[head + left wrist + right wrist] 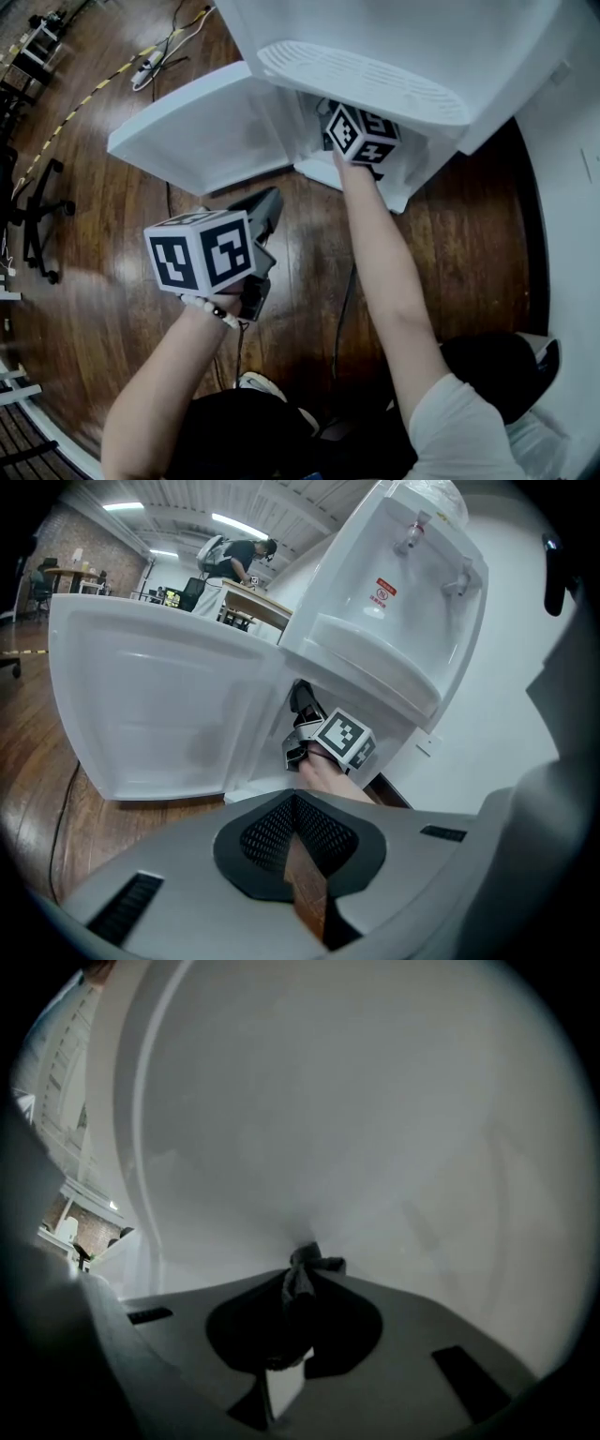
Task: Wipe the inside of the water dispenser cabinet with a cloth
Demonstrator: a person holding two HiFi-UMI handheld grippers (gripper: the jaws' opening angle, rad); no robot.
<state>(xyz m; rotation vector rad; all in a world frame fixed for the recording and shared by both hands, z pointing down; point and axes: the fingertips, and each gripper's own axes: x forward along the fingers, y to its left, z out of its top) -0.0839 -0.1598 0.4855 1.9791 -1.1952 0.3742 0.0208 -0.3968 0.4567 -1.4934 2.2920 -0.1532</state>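
**A:** Head view: tall white plastic water dispenser (394,47) at far centre. Its white cabinet door (187,141) hangs open to the left over the dark wooden plank floor (103,309). A black-and-white marker cube (361,134) sits at the cabinet mouth. The ribbed white drip tray (361,80) overhangs it and hides the jaws beyond.

**B:** Right gripper view fills that gap. The right gripper (298,1283) is clamped on a small dark grey cloth (307,1262), whose bunched tip touches the white inner cabinet wall (375,1129).

**A:** And the left gripper (298,836)?

**B:** Left gripper view: jaws together, nothing between them. It is held near, outside the cabinet, facing the door. Only this view shows the taps (410,541), a red sticker (384,591) and a person (232,557) at a far table.

**A:** Head view alone shows a black office chair (37,211) at far left and a black cable (344,305) on the floor near the dispenser.
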